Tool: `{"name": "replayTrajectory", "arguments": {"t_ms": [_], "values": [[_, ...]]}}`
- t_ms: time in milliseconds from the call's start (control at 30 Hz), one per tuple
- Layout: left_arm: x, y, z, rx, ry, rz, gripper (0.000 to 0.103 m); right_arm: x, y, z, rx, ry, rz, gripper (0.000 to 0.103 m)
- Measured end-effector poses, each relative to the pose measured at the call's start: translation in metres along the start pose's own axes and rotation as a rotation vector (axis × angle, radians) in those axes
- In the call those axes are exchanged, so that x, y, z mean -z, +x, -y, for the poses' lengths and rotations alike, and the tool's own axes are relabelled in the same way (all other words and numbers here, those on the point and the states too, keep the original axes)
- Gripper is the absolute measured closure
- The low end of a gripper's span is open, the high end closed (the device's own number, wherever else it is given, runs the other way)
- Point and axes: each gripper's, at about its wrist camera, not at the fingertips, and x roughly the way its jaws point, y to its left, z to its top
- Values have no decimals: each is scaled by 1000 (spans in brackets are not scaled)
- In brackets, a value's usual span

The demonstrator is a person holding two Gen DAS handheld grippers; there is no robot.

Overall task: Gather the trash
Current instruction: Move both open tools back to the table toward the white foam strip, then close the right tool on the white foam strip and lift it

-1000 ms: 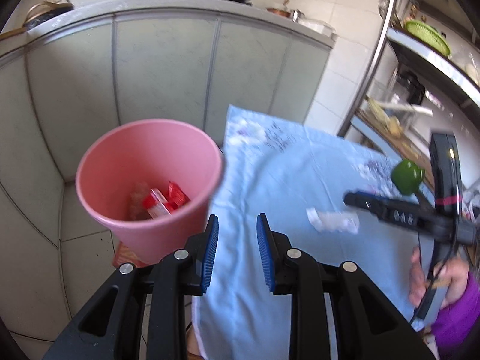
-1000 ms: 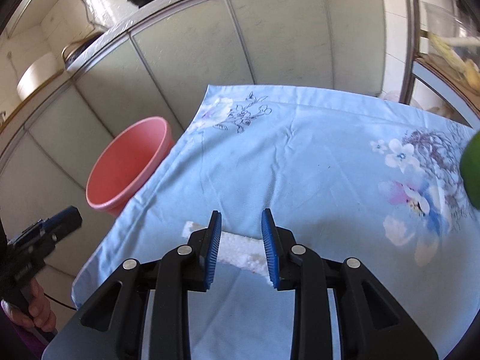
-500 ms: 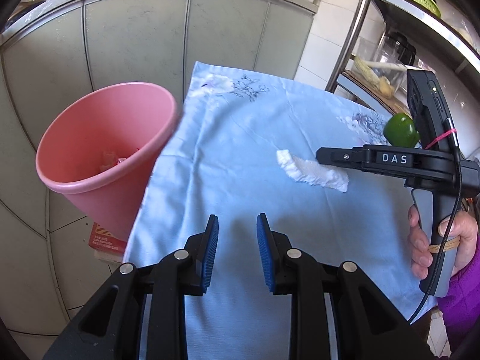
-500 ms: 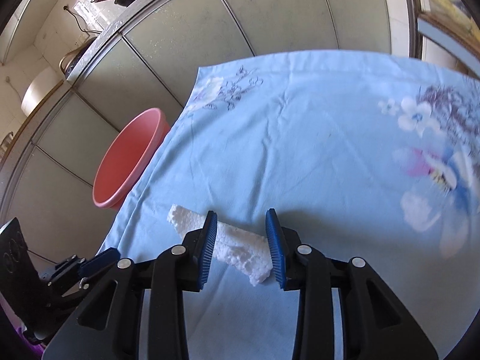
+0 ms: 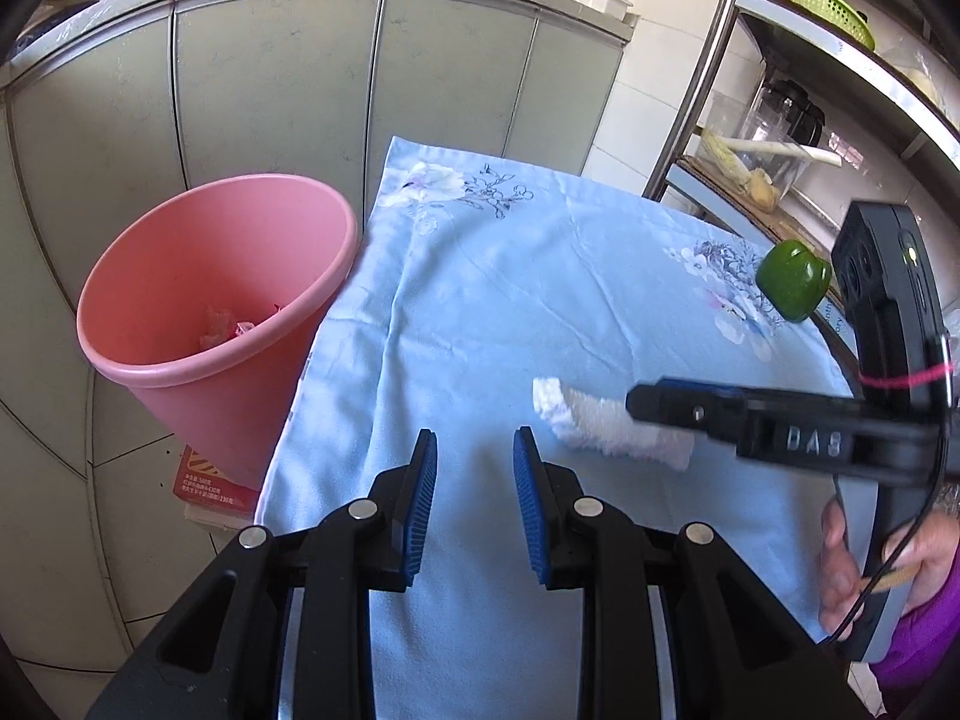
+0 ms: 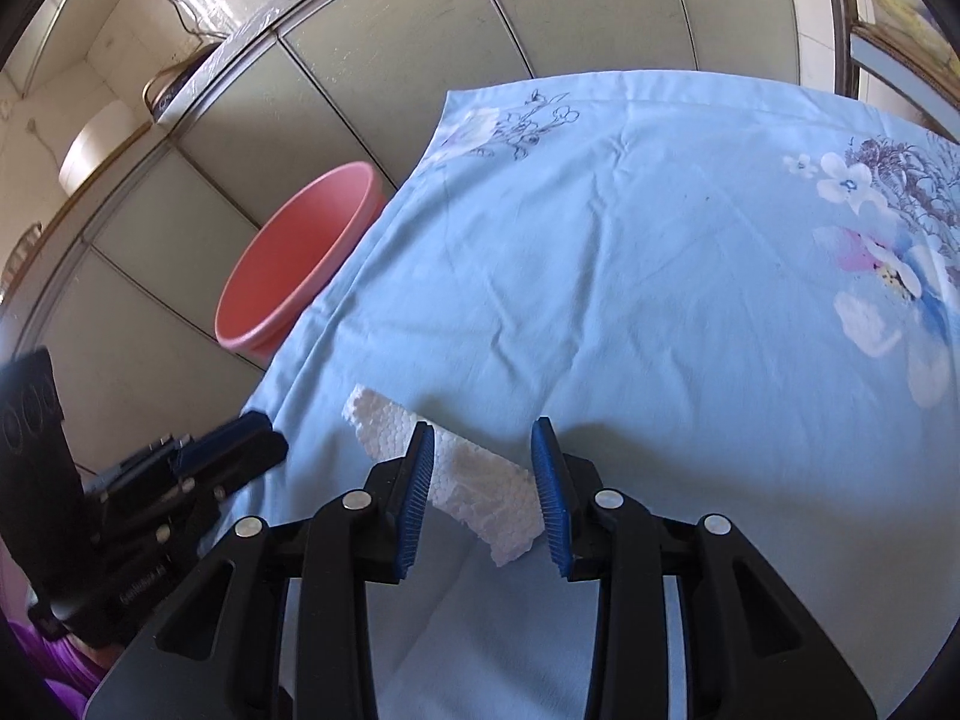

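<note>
Foam first: my right tool [image 6: 483,480] straddles a white styrofoam piece [image 6: 474,480] lying on the blue floral cloth [image 6: 660,270] of the worktop, jaws apart, one pad to each side. The left pad looks at or very near the foam; the right pad shows a gap, so nothing is gripped yet. My left tool [image 5: 474,498] hangs over bare cloth near the worktop's left edge, jaws parted, empty.

Risks, as I judge them:
- The foam lies skewed across the jaw line. Closing may catch only a corner, and the piece could pivot out or snap.
- Styrofoam is light and crumbly. A hard squeeze could shed beads onto the cloth, making more trash.
- Pads set too low could pinch the loose cloth along with the foam and drag it.
- The pink bin [image 5: 216,306] stands off the worktop's left edge, below cloth level. A weak grip could drop the piece short of it.

View differences:
- Left wrist view: bin interior with scraps already inside, a green pepper [image 5: 792,288] at the cloth's far right, and my right tool side-on over the foam.
- Right wrist view: pad-to-foam gaps, and only the bin's rim.
</note>
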Motion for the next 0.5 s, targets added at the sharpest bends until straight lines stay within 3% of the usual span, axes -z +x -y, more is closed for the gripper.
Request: {"name": "replayTrajectory", "arguments": {"t_ms": [300, 400, 500], "values": [[1, -4, -9, 6, -28, 10, 78, 14, -11, -23, 13, -91, -8, 68], [1, -5, -8, 7, -29, 13, 78, 15, -13, -35, 59, -168, 9, 54], [1, -6, -9, 0, -29, 15, 78, 16, -7, -46, 120, -258, -3, 54]]}}
